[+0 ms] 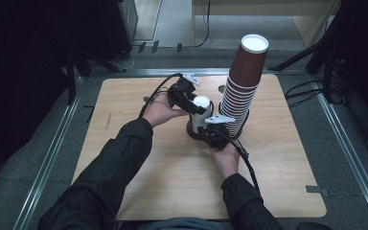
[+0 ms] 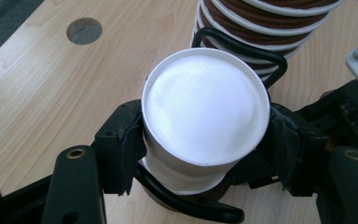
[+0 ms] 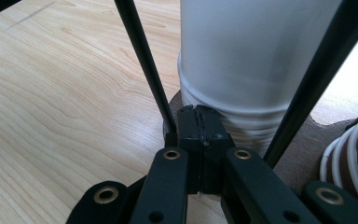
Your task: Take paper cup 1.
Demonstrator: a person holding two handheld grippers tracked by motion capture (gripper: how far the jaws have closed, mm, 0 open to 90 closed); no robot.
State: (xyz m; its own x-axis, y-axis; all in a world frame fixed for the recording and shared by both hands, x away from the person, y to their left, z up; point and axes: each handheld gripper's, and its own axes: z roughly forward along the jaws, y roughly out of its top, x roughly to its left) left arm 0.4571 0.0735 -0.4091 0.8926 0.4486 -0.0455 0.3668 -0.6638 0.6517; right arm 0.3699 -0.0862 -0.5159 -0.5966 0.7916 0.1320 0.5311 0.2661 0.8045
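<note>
left gripper (image 2: 205,154) clamped on white cup (image 2: 205,107) (upside down, in rack (image 2: 242,46)); right gripper (image 3: 199,126) jaws together at rack base.

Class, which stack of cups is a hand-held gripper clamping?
The short white stack, held by the left hand-held gripper; the tall brown stack stands ungripped.

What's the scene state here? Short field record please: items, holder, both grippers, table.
held item: white cup, upside down, top of a white stack in a black wire holder
left gripper: jaws pressed on both sides of the white cup
right gripper: jaws shut, at the holder's base by the white stack
brown cup stack: tall, leaning, in the same holder
table: light wood, round hole in it
</note>
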